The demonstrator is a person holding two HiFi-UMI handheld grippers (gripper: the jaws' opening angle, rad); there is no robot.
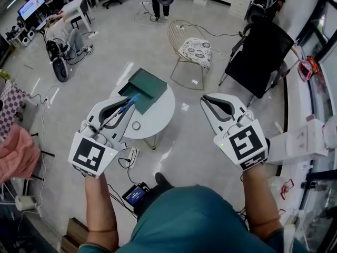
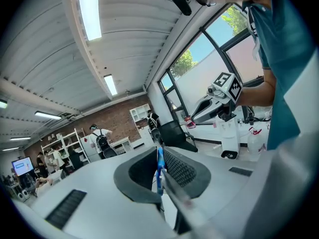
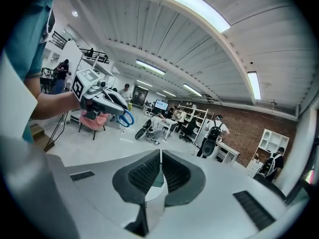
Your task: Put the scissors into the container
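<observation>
Scissors (image 1: 130,101): clamped in my left gripper (image 1: 121,109), over the round table (image 1: 160,117), just near of the green container (image 1: 150,83).
Right gripper (image 3: 160,159): jaws pressed together on nothing, well right of the table.
Head view alone: container, table.
Right gripper view alone: I see blue handle loops jutting past the left jaws.

In front of me stands a round white table (image 1: 160,115), and a small ring (image 1: 136,125) lies near its near edge. Beyond it, a little to the right, is a wire chair (image 1: 179,33) with a patterned cushion (image 1: 196,50), and further right a black office chair (image 1: 259,57). On my near left I see a pink cloth (image 1: 18,152). On the floor close to me lies a small device with a lit screen (image 1: 135,195). At the far left a monitor (image 1: 30,5) glows.
</observation>
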